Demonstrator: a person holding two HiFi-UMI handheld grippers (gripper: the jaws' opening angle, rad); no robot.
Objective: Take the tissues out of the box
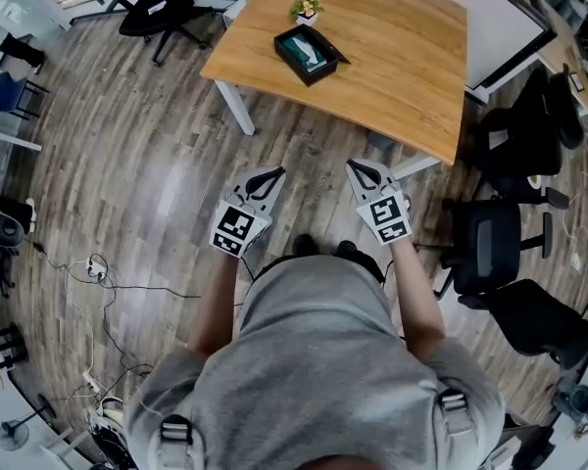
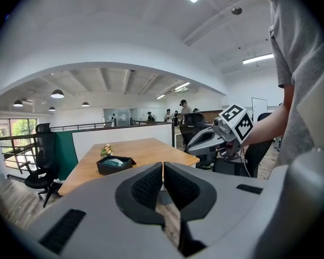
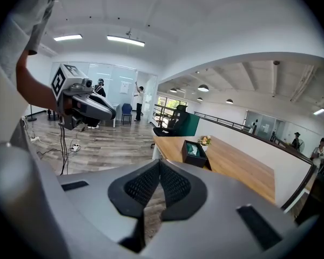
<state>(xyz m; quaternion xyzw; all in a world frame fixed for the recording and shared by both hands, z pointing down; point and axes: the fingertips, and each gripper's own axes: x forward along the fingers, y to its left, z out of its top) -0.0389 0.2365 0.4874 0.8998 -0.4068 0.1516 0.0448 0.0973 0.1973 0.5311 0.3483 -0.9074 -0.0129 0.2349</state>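
The box (image 1: 309,54), tissues (image 1: 308,48) inside, is set on the table (image 1: 402,57). The left gripper (image 1: 273,173) and right gripper (image 1: 357,165) are held short of the table, both closed fully on nothing. Jaws should be opened during approach; the box is best steadied by one gripper.

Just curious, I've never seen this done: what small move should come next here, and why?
Probably step toward the table: the left tongs and right tongs are shut, empty, over the floor, well short of the tissue box.
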